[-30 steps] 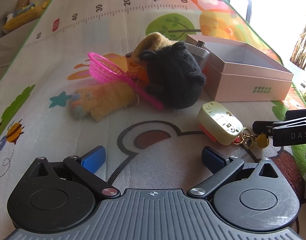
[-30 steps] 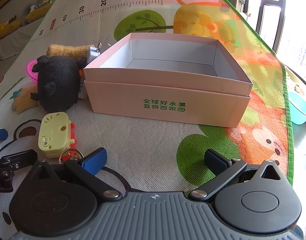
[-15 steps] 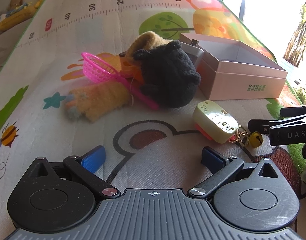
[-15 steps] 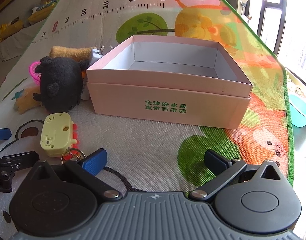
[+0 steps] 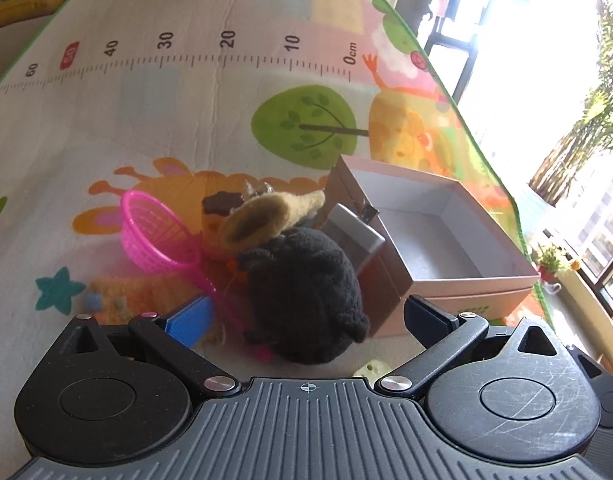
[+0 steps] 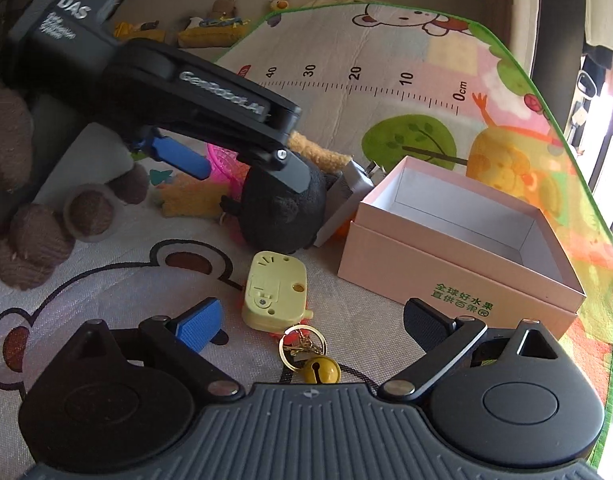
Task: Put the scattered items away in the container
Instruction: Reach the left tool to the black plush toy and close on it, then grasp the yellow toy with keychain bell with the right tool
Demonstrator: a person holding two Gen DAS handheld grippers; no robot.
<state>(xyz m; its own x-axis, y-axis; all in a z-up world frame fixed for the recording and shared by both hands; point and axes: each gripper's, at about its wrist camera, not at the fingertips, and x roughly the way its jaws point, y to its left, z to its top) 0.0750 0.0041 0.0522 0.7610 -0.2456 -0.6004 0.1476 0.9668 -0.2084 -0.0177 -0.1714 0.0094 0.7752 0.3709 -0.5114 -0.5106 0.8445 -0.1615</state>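
Observation:
A black plush toy (image 5: 306,292) lies on the play mat beside the open pink box (image 5: 438,240). My left gripper (image 5: 306,320) is open, its fingers on either side of the plush, just above it. It also shows in the right wrist view (image 6: 242,164) over the plush (image 6: 282,212). My right gripper (image 6: 310,320) is open and empty above a pale yellow toy with keyring and bell (image 6: 276,290). The box (image 6: 458,248) is empty. A pink net scoop (image 5: 158,236), a tan plush (image 5: 262,216) and a grey block (image 5: 354,236) lie around the black plush.
An orange plush (image 6: 190,200) lies left of the black one. A brown teddy paw (image 6: 38,232) is at the far left. The mat's green edge (image 6: 610,280) runs right of the box, with windows beyond.
My left gripper has risen and moved forward over the black plush, now straddling it. My right gripper has swung left, so the yellow toy sits between its fingers.

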